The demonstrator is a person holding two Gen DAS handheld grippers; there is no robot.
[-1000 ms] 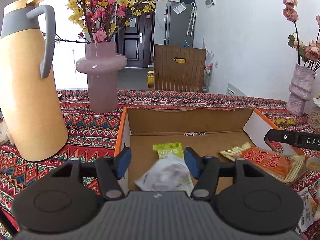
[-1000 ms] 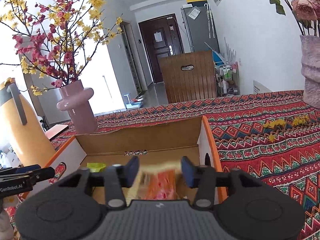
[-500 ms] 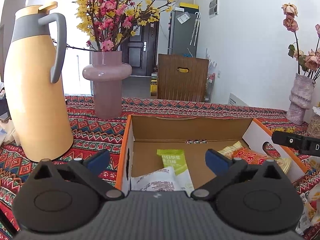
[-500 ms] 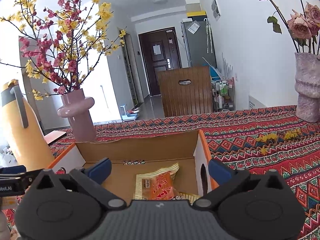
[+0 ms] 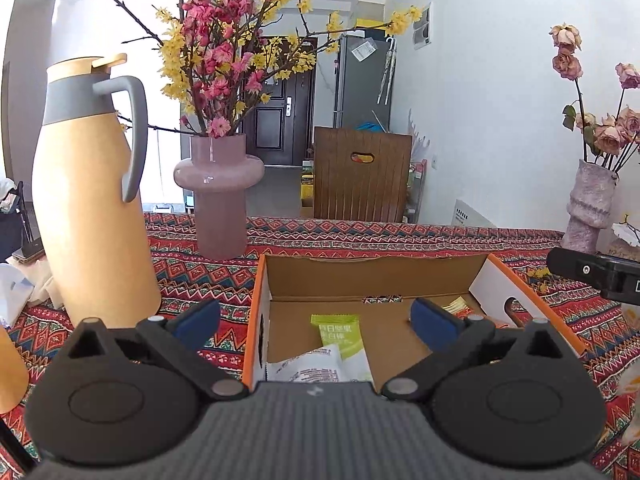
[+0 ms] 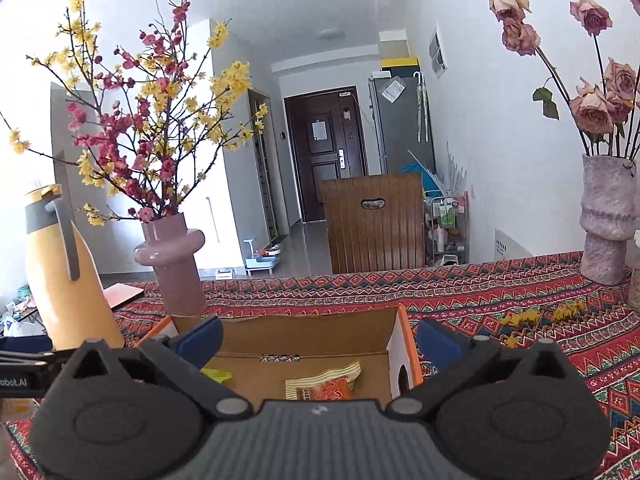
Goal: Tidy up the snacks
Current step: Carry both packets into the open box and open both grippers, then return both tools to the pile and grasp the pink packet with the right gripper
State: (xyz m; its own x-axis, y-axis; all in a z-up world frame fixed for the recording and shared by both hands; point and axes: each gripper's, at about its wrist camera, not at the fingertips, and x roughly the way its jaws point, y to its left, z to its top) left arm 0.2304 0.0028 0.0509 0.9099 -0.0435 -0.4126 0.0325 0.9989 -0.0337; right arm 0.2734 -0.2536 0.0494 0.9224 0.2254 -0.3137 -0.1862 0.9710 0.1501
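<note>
Both claws are standing wide apart and holding nothing: the left claw (image 5: 315,316) and right claw (image 6: 319,336) are hovering at the near edge of the box (image 5: 376,276) on the bench (image 6: 500,300). 3 packets are lying inside: a white packet (image 5: 308,366) overlapping a green packet (image 5: 338,332) at left, an orange packet (image 6: 326,384) at right. Each is probably light, soft and crinkly; pinching a sealed edge seems safest.

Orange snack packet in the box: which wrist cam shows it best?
Right wrist: the orange snack packet lies mid-frame in the cardboard box, print side up. In the left wrist view only its edge peeks out behind the left gripper's finger.
</note>
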